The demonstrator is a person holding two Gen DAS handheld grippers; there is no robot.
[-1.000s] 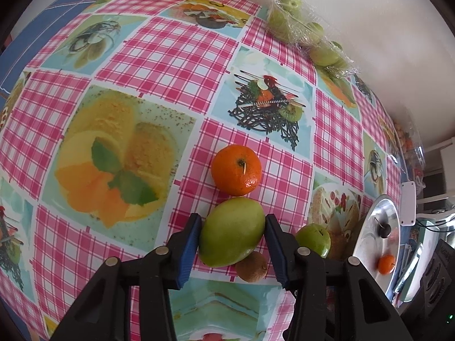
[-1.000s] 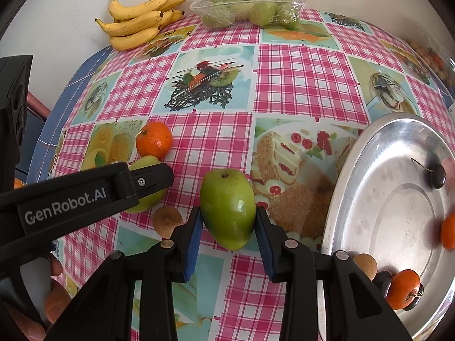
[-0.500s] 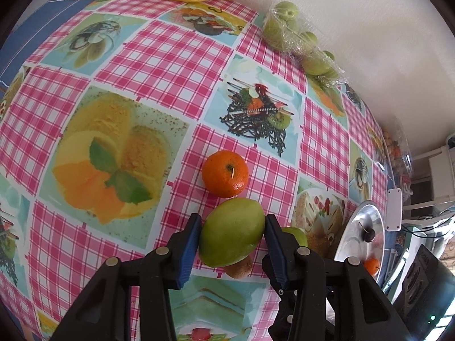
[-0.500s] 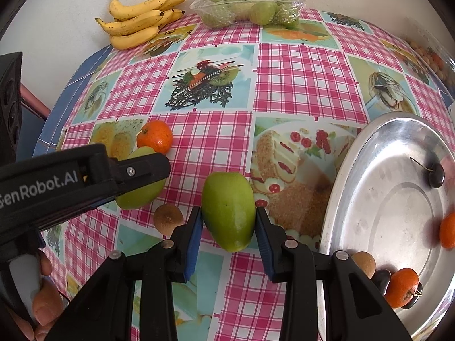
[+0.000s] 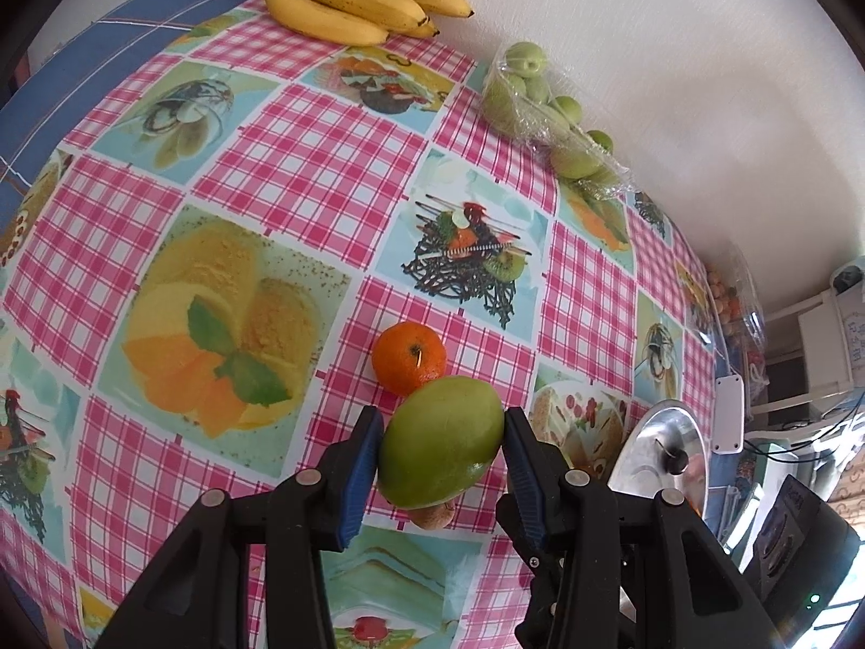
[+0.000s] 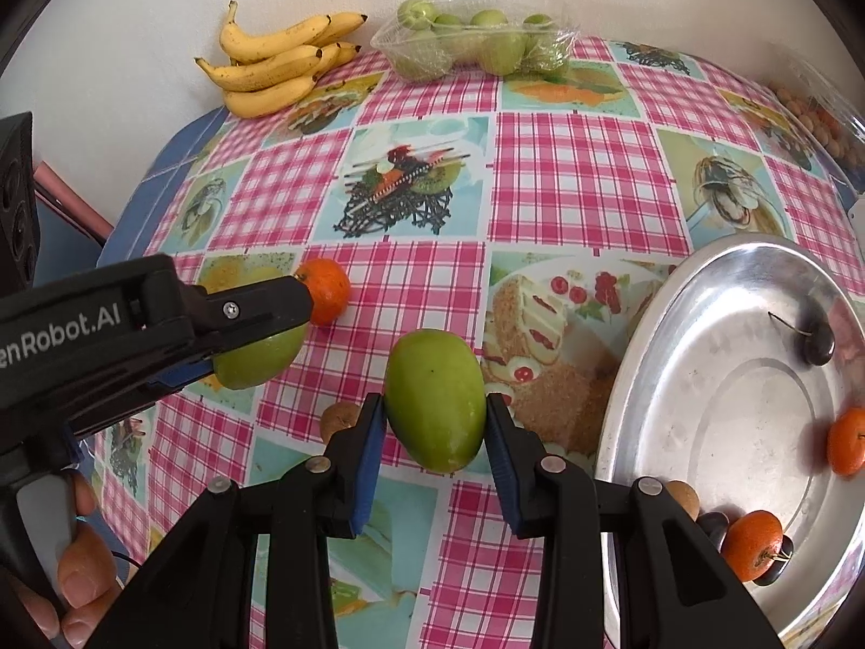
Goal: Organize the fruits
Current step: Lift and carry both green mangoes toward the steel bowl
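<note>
**A:** Left gripper (image 5: 440, 454) first: blue pads clamped on either flank of a green mango (image 5: 440, 441), and the fruit sits clear of the tablecloth (image 5: 303, 162). No gap at either pad.

**B:** And the right gripper (image 6: 435, 422) is doing the same trick. Jaws pinched on its own green fruit (image 6: 435, 400), this one upright and narrower, held between the pads just left of the steel tray (image 6: 719, 357).

**A:** From the right wrist camera you can see the left tool side-on (a hand (image 6: 81, 568) wrapped round its grey handle at the bottom corner), its mango poking out beneath the black finger.

**B:** Working outward: a tangerine (image 5: 409, 358) lies on the cloth just beyond the left gripper's mango, partly overlapped by it in the left wrist view. A small brown fruit (image 6: 338, 417) sits on the cloth between the two grippers.

**A:** The tray holds a dark cherry (image 6: 816, 343) with its stem, and an orange fruit at the right rim. Another tangerine and a brown fruit show by its near edge; whether they rest inside or on the rim, I can't tell.

**B:** Far side, against the wall: a bunch of bananas (image 6: 275, 67), and beside it a clear plastic pack of green fruits (image 6: 476, 43).
</note>
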